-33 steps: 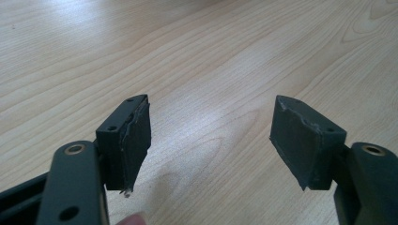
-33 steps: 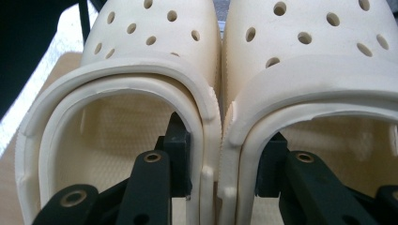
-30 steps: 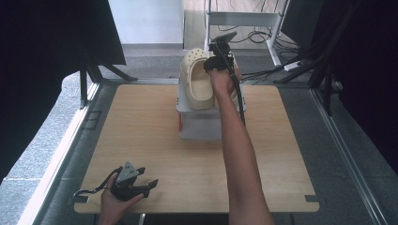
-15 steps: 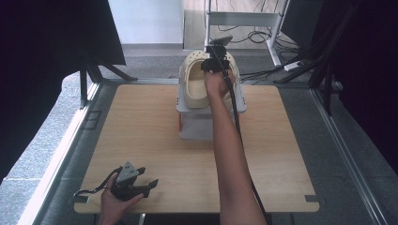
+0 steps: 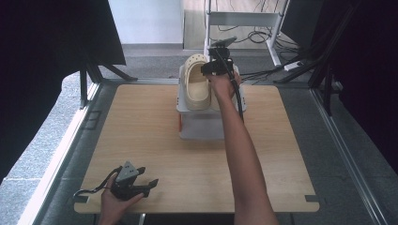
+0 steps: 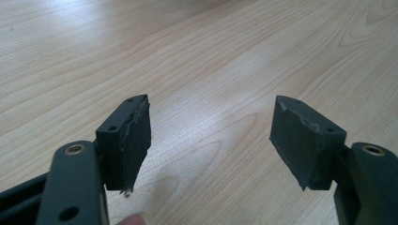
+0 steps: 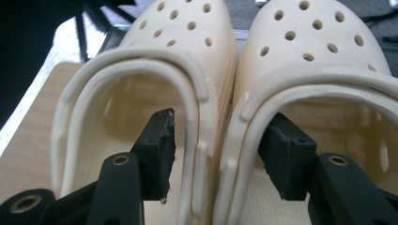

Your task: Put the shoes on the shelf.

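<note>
Two cream clogs with holes stand side by side on a white box (image 5: 202, 125) at the table's far middle. In the right gripper view the left clog (image 7: 141, 84) and the right clog (image 7: 319, 70) touch. My right gripper (image 7: 220, 136) straddles their adjoining walls, one jaw inside each shoe, open, with a small gap between the left pad (image 7: 157, 154) and the wall. In the high view the right gripper (image 5: 217, 63) sits over the clogs (image 5: 197, 86), and the hand hides most of the right shoe. My left gripper (image 5: 148, 185) rests open on the near left, nothing between its fingers (image 6: 211, 136).
The wooden table (image 5: 141, 131) has metal rails along both sides. A small red tab (image 5: 179, 123) sticks out at the box's left side. A white metal frame (image 5: 244, 21) and cables lie beyond the far edge.
My right gripper has come down and slightly nearer, its jaws now inside the two clogs. The left gripper has stayed put.
</note>
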Motion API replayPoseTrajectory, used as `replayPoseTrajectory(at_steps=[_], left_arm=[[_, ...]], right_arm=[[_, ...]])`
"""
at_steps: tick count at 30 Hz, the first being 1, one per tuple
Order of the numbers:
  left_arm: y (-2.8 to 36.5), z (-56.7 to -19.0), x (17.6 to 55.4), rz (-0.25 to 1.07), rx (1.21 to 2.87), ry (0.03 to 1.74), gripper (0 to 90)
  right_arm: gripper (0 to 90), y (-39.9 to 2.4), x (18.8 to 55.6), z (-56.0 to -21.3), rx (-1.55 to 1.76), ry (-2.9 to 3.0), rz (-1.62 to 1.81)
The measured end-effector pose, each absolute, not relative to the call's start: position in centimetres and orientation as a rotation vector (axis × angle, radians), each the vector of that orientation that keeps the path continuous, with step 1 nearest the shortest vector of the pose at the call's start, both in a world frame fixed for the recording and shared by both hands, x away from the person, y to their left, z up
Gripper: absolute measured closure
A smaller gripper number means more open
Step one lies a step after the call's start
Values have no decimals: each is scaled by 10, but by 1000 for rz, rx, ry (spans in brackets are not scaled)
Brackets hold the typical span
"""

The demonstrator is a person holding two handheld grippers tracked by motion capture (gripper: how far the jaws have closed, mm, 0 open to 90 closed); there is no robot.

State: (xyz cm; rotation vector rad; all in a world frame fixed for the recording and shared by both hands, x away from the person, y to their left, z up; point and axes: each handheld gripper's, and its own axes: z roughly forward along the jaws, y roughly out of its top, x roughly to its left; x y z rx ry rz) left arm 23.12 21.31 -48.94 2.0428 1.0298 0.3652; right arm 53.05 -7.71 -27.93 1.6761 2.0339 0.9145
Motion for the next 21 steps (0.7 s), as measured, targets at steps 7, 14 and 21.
replayPoseTrajectory(at_steps=[7, 14, 21], left_arm=[[211, -491, 232, 361, 2045, 1040, 297], [211, -491, 232, 372, 2049, 1043, 297], [211, -491, 231, 372, 2048, 1040, 297]], right_arm=[[454, -97, 512, -271, 1509, 2166, 985], [479, -114, 497, -270, 1349, 2267, 1107], [508, -125, 469, -277, 1171, 2365, 1261]])
